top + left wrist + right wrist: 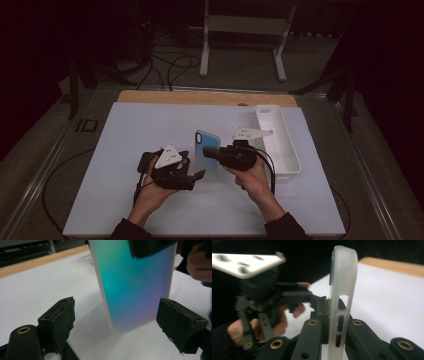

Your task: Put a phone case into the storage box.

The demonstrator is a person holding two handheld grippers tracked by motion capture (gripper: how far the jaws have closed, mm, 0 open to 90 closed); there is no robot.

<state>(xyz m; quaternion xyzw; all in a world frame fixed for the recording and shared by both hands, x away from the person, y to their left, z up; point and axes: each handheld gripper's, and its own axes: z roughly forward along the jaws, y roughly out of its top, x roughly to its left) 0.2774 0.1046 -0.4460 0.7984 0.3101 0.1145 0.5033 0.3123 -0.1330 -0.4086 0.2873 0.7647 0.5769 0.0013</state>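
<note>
The phone case (206,152) stands on edge near the middle of the white mat (125,200), its long axis running from about 11 o'clock to 5 o'clock in the high view and its blue-to-violet back turned toward 9 o'clock. The right gripper (210,151) has its jaws closed tight on the case's thin side wall. In the right gripper view the frosted rim (342,290) rises upright between those jaws, button slots facing the camera. The left gripper (197,176) sits at 8 o'clock of the case, jaws spread wide and gripping nothing; its pads (60,320) flank the case's lower corner without contact. A white tray (292,162) lies at 3 o'clock, close behind the right hand (252,177). The mat lies bare toward 9 and 12 o'clock.
</note>
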